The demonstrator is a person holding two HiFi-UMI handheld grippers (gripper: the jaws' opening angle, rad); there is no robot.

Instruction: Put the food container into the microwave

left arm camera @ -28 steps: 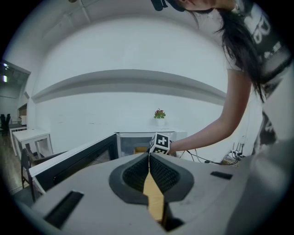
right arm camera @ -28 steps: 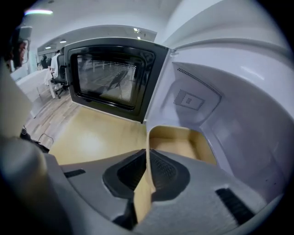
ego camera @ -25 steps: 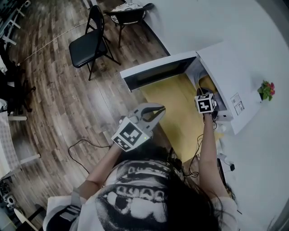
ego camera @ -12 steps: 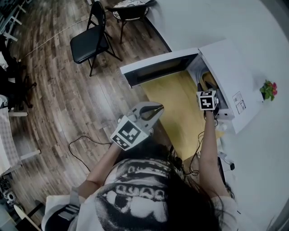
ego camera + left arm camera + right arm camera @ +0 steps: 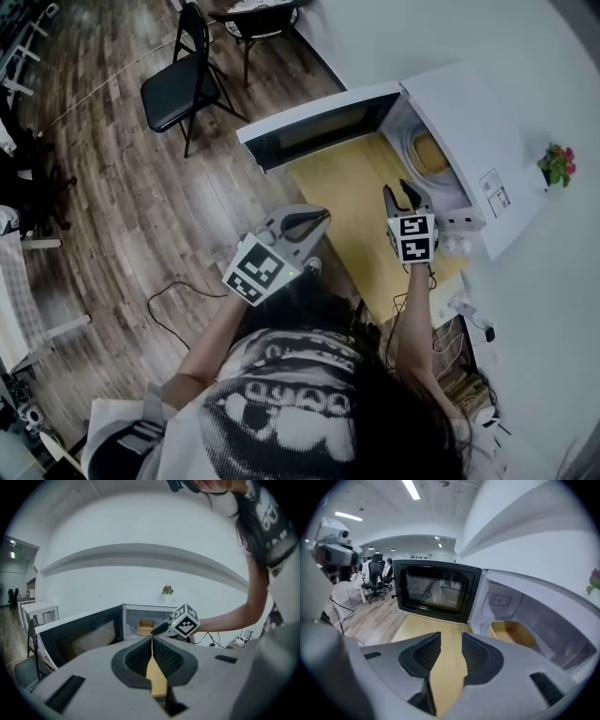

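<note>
The white microwave (image 5: 487,141) stands open on the wooden table (image 5: 352,202), its door (image 5: 314,131) swung out to the left. A tan food container (image 5: 429,152) sits inside on the turntable, free of both grippers. My right gripper (image 5: 403,194) hovers over the table just outside the cavity, open and empty. In the right gripper view the container (image 5: 513,633) lies ahead to the right, past the gripper (image 5: 451,637). My left gripper (image 5: 317,218) hangs shut at the table's left edge, holding nothing. Its own view shows the container (image 5: 146,626) beyond the shut gripper (image 5: 151,641).
A black folding chair (image 5: 183,89) and a second seat (image 5: 258,14) stand on the wood floor behind the door. A cable (image 5: 173,300) loops on the floor. A small potted plant (image 5: 553,178) sits beside the microwave. Seated people (image 5: 375,576) are far off.
My right gripper has drawn back out of the microwave cavity toward me, leaving the container inside. The left gripper has barely shifted.
</note>
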